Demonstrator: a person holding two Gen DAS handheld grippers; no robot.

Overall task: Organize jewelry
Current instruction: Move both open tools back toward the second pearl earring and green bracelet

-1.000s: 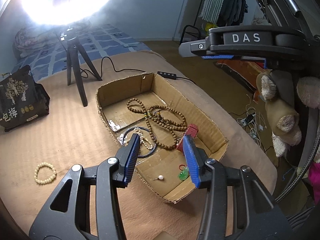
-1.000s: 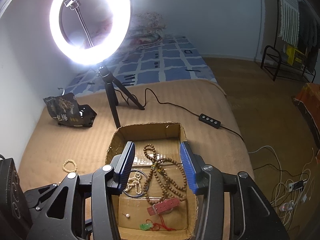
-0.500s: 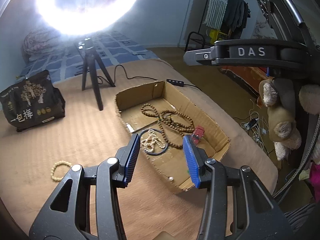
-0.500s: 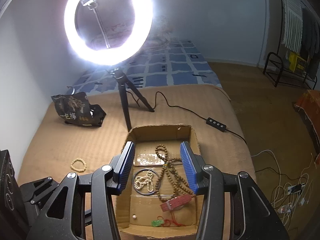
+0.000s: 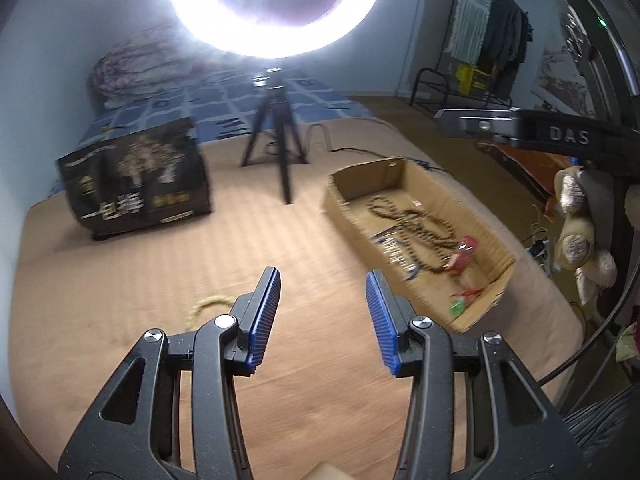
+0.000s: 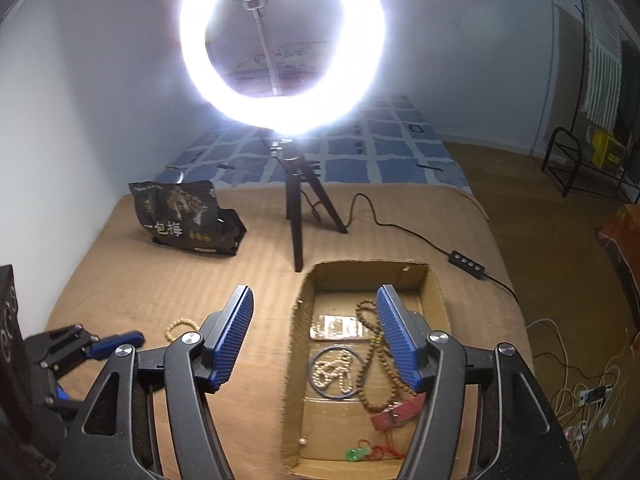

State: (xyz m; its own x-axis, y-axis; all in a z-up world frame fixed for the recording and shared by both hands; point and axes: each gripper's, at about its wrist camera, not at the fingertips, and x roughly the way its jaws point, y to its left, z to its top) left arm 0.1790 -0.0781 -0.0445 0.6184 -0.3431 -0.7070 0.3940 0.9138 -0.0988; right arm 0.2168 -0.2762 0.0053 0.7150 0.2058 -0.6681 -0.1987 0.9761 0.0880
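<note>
A shallow cardboard box (image 6: 436, 296) (image 5: 344, 196) lies on the tan bed cover. It holds long brown bead strands (image 6: 366, 384), a white bead string in a blue ring (image 6: 332, 372), a red piece (image 6: 396, 412), a green pendant (image 6: 354, 454) and a small pearl (image 6: 303, 442). A cream bead bracelet (image 6: 182, 328) (image 5: 208, 306) lies on the cover left of the box. My left gripper (image 5: 322, 316) is open and empty just right of the bracelet; it also shows in the right wrist view (image 6: 116, 344). My right gripper (image 6: 314, 336) is open and empty above the box's left wall.
A ring light on a black tripod (image 6: 296, 216) stands behind the box, its cable and control (image 6: 466, 262) running right. A black snack bag (image 6: 180, 216) sits at the back left. The bed edge drops to the floor on the right, with cables (image 6: 580, 392) below.
My left gripper has swung left, away from the box toward the bracelet, with the view blurred by motion. My right gripper has shifted left and pulled back; both pairs of jaws have opened wider.
</note>
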